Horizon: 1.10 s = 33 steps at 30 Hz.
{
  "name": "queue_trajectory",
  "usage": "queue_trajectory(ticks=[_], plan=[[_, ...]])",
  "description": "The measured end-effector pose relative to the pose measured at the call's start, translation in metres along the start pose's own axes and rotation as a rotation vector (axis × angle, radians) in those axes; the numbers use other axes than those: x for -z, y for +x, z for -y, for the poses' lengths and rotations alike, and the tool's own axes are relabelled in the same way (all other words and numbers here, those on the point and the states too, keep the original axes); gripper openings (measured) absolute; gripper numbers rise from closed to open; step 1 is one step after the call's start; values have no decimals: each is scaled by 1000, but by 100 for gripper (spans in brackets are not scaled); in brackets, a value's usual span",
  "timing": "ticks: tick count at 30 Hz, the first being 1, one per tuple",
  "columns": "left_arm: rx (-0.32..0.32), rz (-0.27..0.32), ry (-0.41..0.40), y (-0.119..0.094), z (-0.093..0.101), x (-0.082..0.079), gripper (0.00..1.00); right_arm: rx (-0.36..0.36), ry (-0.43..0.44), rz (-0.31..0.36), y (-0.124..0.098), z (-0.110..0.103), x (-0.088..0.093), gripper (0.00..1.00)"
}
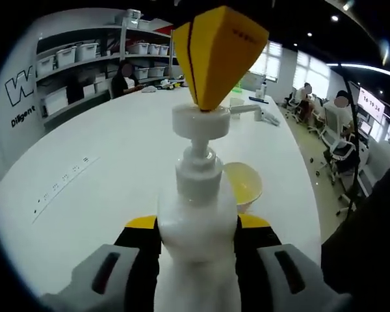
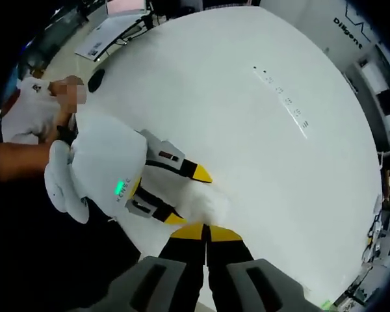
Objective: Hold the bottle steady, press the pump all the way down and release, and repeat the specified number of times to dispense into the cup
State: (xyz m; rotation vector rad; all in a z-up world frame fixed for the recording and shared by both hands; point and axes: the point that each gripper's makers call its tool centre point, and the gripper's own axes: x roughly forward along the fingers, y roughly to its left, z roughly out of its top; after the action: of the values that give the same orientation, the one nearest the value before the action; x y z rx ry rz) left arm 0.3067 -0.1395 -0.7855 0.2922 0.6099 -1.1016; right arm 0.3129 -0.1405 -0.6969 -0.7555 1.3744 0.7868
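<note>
Left gripper (image 1: 198, 244) fingers clamp the white pump bottle (image 1: 197, 227) on the bench (image 1: 117, 149); right gripper (image 2: 205, 232), fingers closed, rests on its pump head (image 1: 201, 120). Yellow cup (image 1: 244, 184) just behind the bottle.

The bottle (image 1: 196, 240) bottom is cut off. The cup (image 1: 244, 184) is half hidden behind it.

Both grippers, the left gripper (image 2: 182, 195) and right gripper (image 2: 206, 233), have grey bodies, black jaws and yellow tips.
</note>
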Motion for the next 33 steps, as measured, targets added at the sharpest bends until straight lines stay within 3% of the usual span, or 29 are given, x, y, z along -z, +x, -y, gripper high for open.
queue_trajectory(ticks=[3, 10, 14, 15, 16, 19, 24, 28, 33], plan=[[2, -2, 4, 0, -1, 1, 42, -18, 43, -4, 0, 3, 0, 0], [2, -8, 12, 0, -2, 2, 42, -16, 38, -4, 1, 3, 0, 0], [2, -11, 8, 0, -2, 2, 42, -28, 50, -37, 8, -1, 4, 0], [2, -13, 8, 0, -2, 2, 42, -20, -32, -2, 15, 3, -4, 0], [2, -16, 8, 0, -2, 3, 42, -31, 17, -24, 9, 0, 0, 0], [5, -18, 12, 0, -1, 3, 42, -8, 19, -38, 6, 1, 2, 0], [9, -21, 18, 0, -1, 3, 42, -3, 16, -28, 5, 0, 2, 0], [-6, -29, 22, -1, -1, 5, 42, -27, 79, 18, 2, 0, 3, 0], [-30, -43, 24, -2, -2, 7, 41, -39, 79, 57, -3, 0, 3, 0]])
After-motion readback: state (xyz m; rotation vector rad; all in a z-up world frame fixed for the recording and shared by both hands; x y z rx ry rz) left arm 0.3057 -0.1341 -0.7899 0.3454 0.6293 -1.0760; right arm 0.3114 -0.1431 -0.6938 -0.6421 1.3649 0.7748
